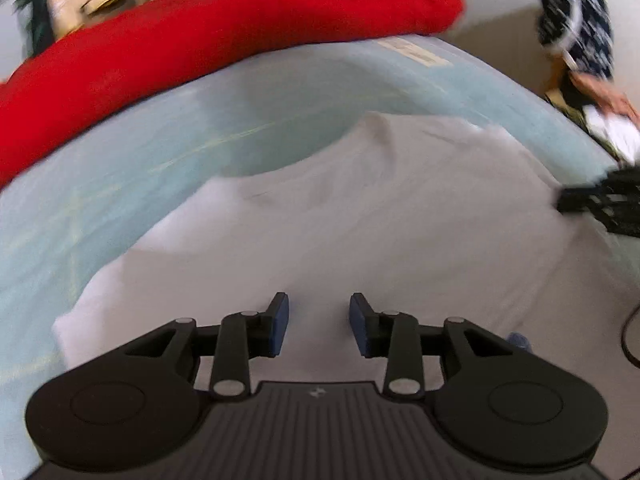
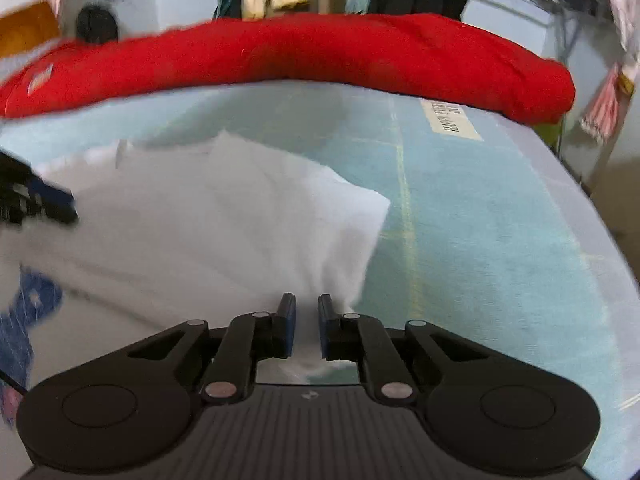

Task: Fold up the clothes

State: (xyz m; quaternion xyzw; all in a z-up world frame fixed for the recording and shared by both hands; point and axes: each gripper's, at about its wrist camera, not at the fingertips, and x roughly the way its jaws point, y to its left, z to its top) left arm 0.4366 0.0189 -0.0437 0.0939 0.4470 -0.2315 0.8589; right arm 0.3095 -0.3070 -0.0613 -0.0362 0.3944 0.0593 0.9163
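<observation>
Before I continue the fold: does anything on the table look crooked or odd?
The white garment lies rumpled and skewed on the table, one corner sticking out to the right. The red garment looks tidy.

White garment (image 2: 224, 216), part-folded, rumpled, on light-blue table; red garment (image 2: 304, 60) bunched along far edge.

Soft matt white cloth garment (image 2: 224, 216), red fabric (image 1: 208, 40), seemingly matt pale-blue table cover (image 2: 480, 208), black plastic grippers.
</observation>
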